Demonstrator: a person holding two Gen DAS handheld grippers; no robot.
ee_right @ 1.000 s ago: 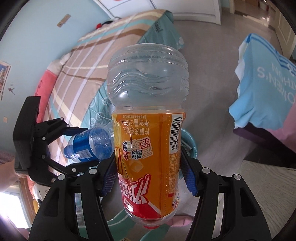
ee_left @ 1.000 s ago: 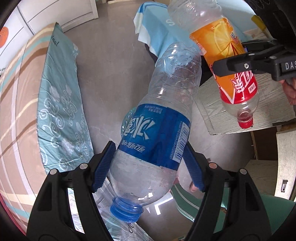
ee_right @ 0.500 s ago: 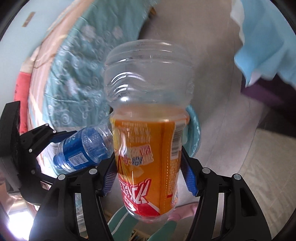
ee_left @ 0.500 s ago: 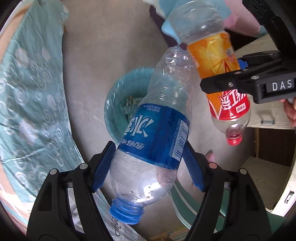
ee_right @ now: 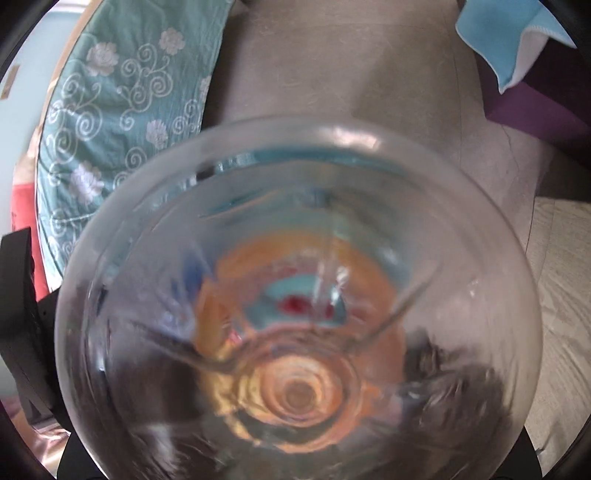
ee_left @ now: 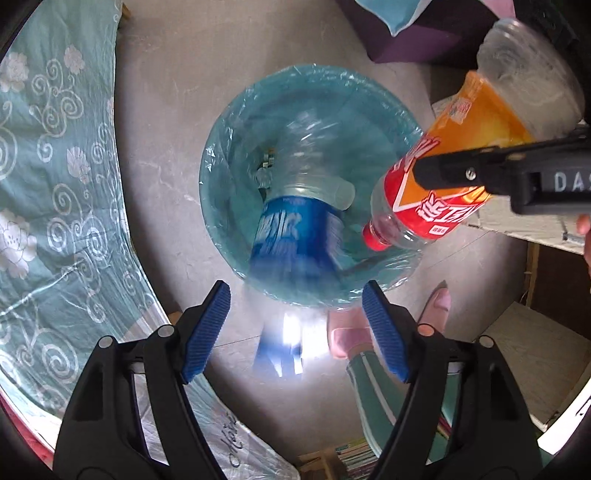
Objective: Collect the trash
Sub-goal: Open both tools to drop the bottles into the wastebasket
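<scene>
My left gripper [ee_left: 295, 325] is open and empty above a round bin lined with a blue bag [ee_left: 221, 147]. The blue-label water bottle [ee_left: 295, 229] is blurred, falling bottom first into the bin. At the right of the left wrist view, the right gripper's black jaw crosses the orange-label bottle [ee_left: 480, 122], which tilts with its red cap [ee_left: 371, 236] down over the bin rim. In the right wrist view that bottle's clear base [ee_right: 295, 295] fills the frame and hides the fingers.
A teal patterned bed cover [ee_left: 55, 184] lies left of the bin. The grey floor [ee_left: 177, 55] surrounds it. A light blue cloth [ee_left: 399, 14] hangs at the top right. A wooden table edge [ee_left: 517, 221] is on the right. A foot in a pink slipper [ee_left: 436, 306] stands beside the bin.
My left gripper opened and let go of the blue-label bottle, which is dropping into the bin. Both grippers tipped down over the bin; the orange bottle swung cap-down toward it.
</scene>
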